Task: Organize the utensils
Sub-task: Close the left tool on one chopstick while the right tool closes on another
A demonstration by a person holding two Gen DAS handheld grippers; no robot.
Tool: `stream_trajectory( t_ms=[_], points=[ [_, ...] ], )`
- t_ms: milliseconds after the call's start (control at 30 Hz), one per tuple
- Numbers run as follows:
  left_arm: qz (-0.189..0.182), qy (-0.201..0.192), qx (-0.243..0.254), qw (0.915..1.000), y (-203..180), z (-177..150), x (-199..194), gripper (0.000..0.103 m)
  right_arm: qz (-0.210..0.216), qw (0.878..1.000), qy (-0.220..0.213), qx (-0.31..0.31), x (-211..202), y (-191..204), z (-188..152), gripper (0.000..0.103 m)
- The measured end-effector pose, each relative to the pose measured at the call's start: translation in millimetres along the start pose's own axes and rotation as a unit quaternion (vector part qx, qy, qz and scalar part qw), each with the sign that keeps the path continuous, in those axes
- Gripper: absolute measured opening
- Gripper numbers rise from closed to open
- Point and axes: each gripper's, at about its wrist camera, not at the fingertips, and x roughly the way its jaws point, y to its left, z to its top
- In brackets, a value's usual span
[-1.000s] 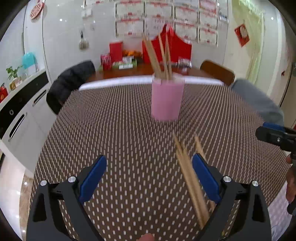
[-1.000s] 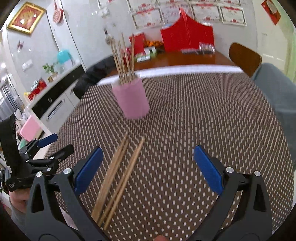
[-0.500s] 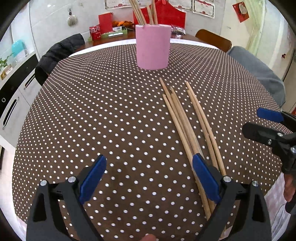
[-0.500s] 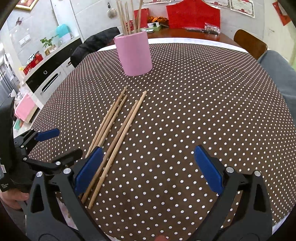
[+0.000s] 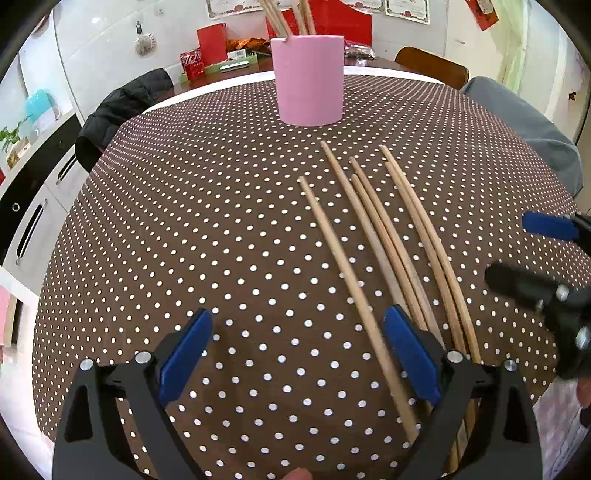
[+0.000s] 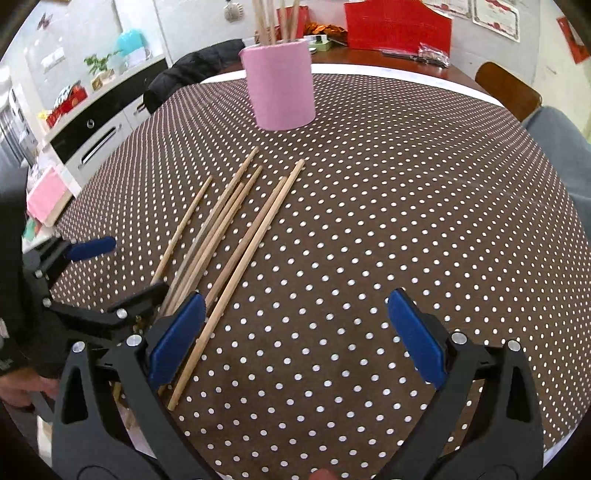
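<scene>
Six loose chopsticks [image 5: 373, 236] lie flat on the dotted tablecloth [image 5: 184, 221], fanned side by side on the near side of the pink cup [image 5: 307, 79], their far tips pointing toward it but well short of its base. The cup stands upright and already holds several chopsticks [image 6: 273, 20], so the task appears partly done; the six on the cloth remain to be collected, and none is lifted. The left gripper [image 5: 297, 354] is wide open and holds nothing; the chopstick farthest to the left passes between its fingers, and contact cannot be confirmed. The right gripper [image 6: 295, 332] is likewise wide open and empty, its left finger [image 6: 177, 338] just beside the rightmost chopsticks.
</scene>
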Motion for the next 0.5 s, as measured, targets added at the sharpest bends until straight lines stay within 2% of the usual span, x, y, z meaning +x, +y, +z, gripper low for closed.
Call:
stream_trajectory(
  t_ms=[133, 267, 367, 433, 500],
  points=[
    [0.006, 0.0, -0.009, 0.9999, 13, 2, 0, 0.093, -0.018, 0.999, 0.001, -0.033, 5, 15, -3, 0.097],
    [0.005, -0.001, -0.012, 0.9999, 22, 0, 1, 0.093, -0.06, 0.996, 0.009, -0.069, 14, 29, -7, 0.096],
    [0.003, -0.002, -0.016, 0.9999, 24, -6, 0, 0.093, -0.065, 0.995, 0.014, -0.076, 20, 33, -10, 0.096],
    [0.003, -0.002, -0.016, 0.9999, 23, -5, 1, 0.093, -0.066, 0.994, 0.014, -0.085, 18, 35, -11, 0.092],
    [0.005, -0.002, -0.014, 0.9999, 22, -3, 2, 0.093, -0.061, 0.994, 0.024, -0.087, 17, 33, -9, 0.081]
  ],
)
